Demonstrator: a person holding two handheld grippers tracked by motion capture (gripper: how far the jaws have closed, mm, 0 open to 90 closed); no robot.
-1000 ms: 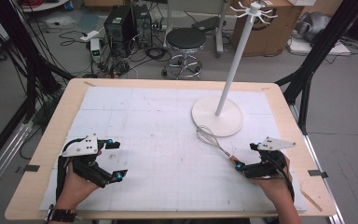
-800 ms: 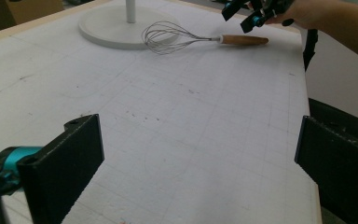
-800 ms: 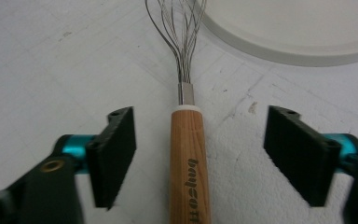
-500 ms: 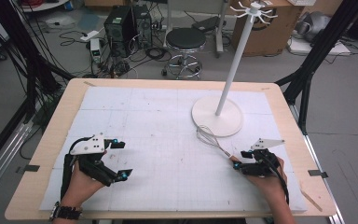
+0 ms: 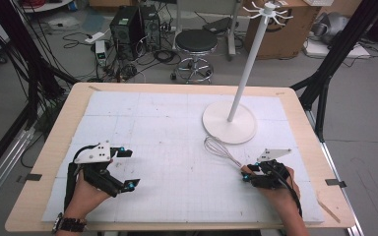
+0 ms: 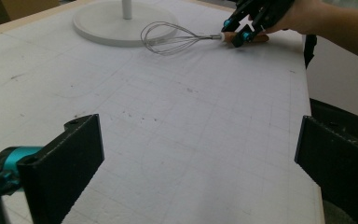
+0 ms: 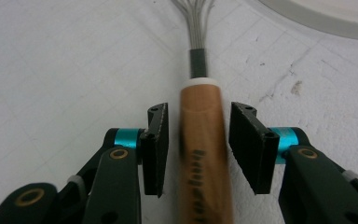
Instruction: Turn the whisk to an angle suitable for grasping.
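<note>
The right gripper [image 5: 248, 174] straddles the wooden handle of a wire whisk [image 5: 222, 151] lying on the white mat [image 5: 167, 128], its wires just beside the round base of the white stand [image 5: 229, 123]. The jaws have just been closing — they were spread wide a second ago — yet in the right gripper view narrow gaps remain on both sides of the handle [image 7: 203, 140]; the pads are not pressing. Across the table, the left gripper [image 5: 127, 168] rests where it was, jaws wide apart and empty.
</note>
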